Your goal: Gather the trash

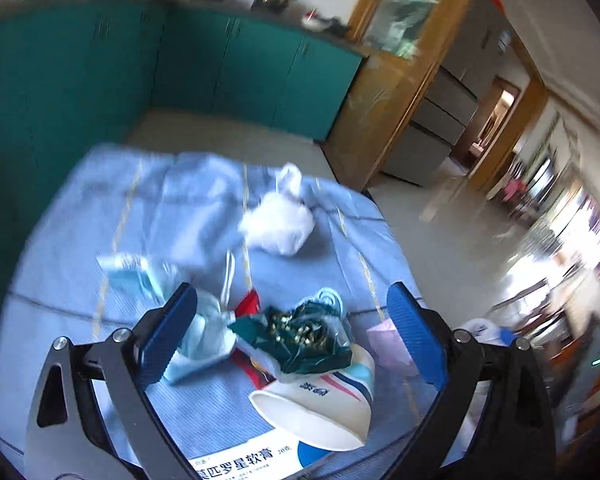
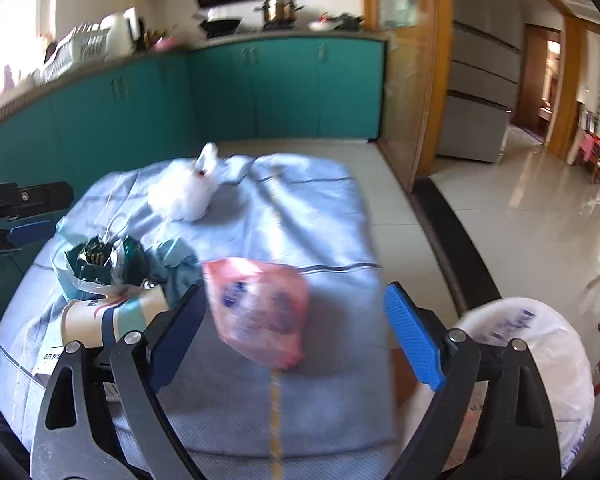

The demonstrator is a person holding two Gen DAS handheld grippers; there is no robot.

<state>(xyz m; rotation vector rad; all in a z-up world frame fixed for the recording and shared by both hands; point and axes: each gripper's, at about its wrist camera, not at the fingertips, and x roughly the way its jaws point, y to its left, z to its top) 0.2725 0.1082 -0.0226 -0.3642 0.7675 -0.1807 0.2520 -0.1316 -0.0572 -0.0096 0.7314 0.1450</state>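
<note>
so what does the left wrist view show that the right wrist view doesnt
Only the left wrist view: the open left gripper seen from behind, hanging over the pile, a crumpled light blue face mask and a box with printed characters.

Only the right wrist view: the open right gripper, nothing gripped, and a white plastic bin bag beside the table.

Both: the blue tablecloth, white tied plastic bag, dark green foil wrapper, tipped paper cup and pink plastic bag.

On the tablecloth (image 2: pixel 320 208), the paper cup (image 2: pixel 112 316) lies left of the plastic bag (image 2: pixel 260 308); a tissue wad (image 2: pixel 188 194), perhaps, lies behind.
</note>
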